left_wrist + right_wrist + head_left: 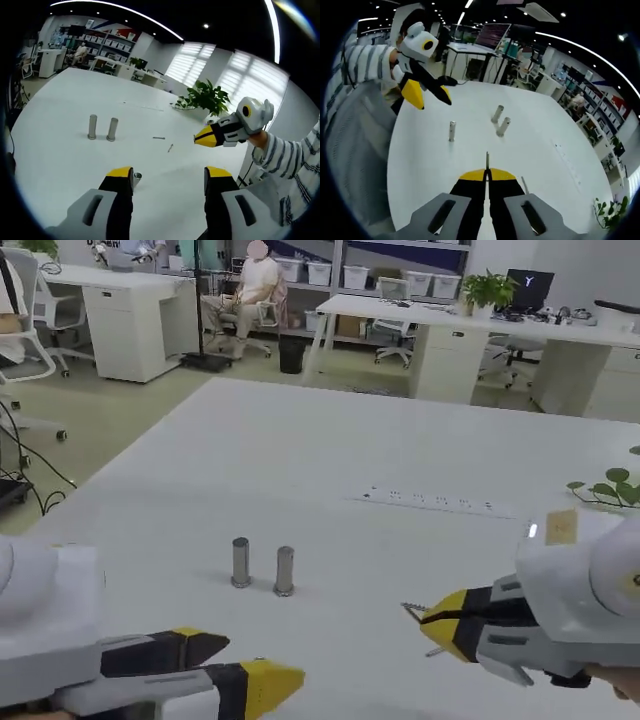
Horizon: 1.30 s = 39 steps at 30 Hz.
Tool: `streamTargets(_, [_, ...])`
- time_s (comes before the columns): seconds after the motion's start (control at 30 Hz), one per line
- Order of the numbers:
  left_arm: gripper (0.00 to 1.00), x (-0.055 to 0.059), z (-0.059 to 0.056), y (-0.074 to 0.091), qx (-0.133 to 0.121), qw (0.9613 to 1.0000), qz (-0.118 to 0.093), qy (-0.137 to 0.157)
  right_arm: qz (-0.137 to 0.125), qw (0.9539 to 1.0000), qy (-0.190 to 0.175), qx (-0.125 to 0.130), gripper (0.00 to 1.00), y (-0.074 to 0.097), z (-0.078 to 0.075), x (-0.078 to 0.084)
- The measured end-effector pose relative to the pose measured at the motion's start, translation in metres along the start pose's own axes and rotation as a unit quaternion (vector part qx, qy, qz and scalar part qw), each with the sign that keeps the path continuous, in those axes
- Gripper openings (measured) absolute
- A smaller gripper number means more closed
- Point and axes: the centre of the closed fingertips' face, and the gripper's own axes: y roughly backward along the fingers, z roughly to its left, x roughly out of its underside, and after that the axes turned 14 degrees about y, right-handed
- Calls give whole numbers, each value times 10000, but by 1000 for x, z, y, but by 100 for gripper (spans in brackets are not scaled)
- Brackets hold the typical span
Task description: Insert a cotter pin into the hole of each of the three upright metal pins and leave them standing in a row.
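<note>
While the right gripper (487, 176) pinches a cotter pin (487, 160) in closed jaws, the left gripper (169, 175) gapes wide near one upright metal pin (452, 131); two other pins (284, 570) stand farther.

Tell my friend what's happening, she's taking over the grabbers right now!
Left gripper: open, holding nothing.
Right gripper: shut on a cotter pin.
Two metal pins stand side by side; a third pin stands apart, nearer the left gripper.
Two spare cotter pins lie on the table.
Done: no cotter pin visibly in a pin yet.
To do: all three insertions, then line the pins up.
</note>
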Motion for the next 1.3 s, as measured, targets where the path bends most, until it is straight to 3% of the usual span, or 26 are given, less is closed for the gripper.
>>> streamTargets(0.23, [47,-9,-11,-9,286,9995,-120,105,-89,9993,345,69,1,0,10,-12])
streamTargets(0.37, [44,-11,-16,-14,420,9989,-71,174,-143,9983,565,98,1,-1,16,-21])
streamTargets(0.77, [29,-4,-31,-28,839,9949,352,433,-138,9954,854,409,1,4,22,-34])
streamTargets(1.03, [23,4,-45,-37,1046,9916,609,461,-99,9929,1131,344,1,3,34,-36])
streamTargets(1.3, [15,12,-55,-39,1267,9875,780,522,-112,9902,1347,351,1,4,36,-40])
